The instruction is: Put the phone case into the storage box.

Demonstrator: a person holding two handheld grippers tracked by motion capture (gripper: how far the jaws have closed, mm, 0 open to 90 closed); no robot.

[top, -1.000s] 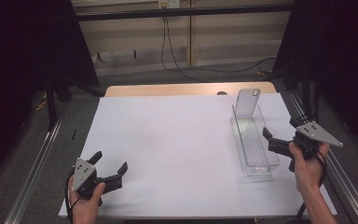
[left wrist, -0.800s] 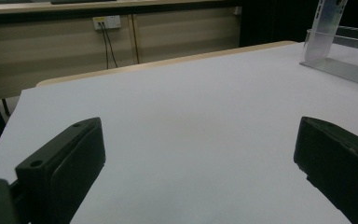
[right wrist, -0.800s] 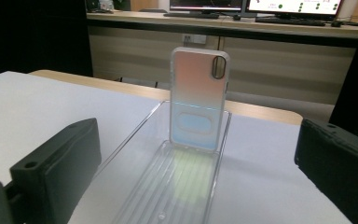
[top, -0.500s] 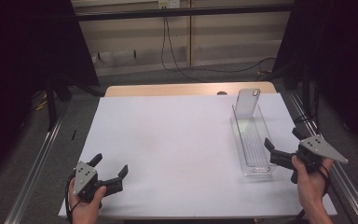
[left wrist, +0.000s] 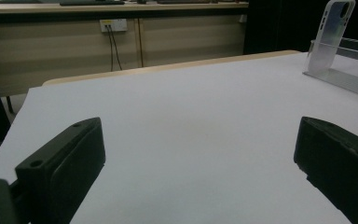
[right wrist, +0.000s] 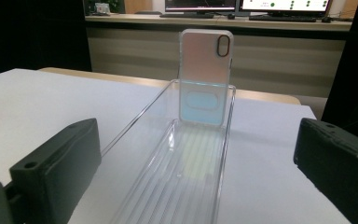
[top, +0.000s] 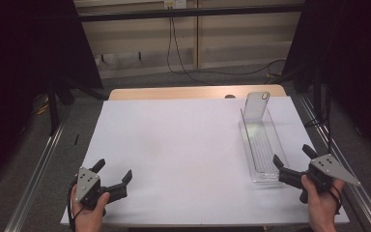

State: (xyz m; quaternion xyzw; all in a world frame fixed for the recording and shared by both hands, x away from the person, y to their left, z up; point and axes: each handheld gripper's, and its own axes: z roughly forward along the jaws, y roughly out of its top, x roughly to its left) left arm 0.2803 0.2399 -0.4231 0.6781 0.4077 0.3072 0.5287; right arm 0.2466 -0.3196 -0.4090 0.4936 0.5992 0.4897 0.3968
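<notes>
White sheet-covered table (top: 183,145) on a pale wooden top, dark curtains either side, a beige panelled wall with trailing cables behind.

Item 1: long, narrow, clear ribbed plastic tray (top: 263,145), lying lengthwise on the table's right half. All places below are given from this tray.

Item 2: translucent, pinkish phone case with a camera cut-out (right wrist: 205,77), standing upright against the tray's far end wall, its lower part inside the tray. The rest of the tray floor is bare.

Item 3: your right gripper (top: 294,162), at the tray's near end, just beside its near right corner, pointing along its length toward the case. Jaws spread wide, holding nothing.

Item 4: your left gripper (top: 111,174), well apart from the tray, at the table's near left edge. Jaws likewise spread, nothing between them.

Status, as judged: the case looks placed in the tray and neither gripper touches it. If it is to come out, the reach and grasp are not yet begun.
</notes>
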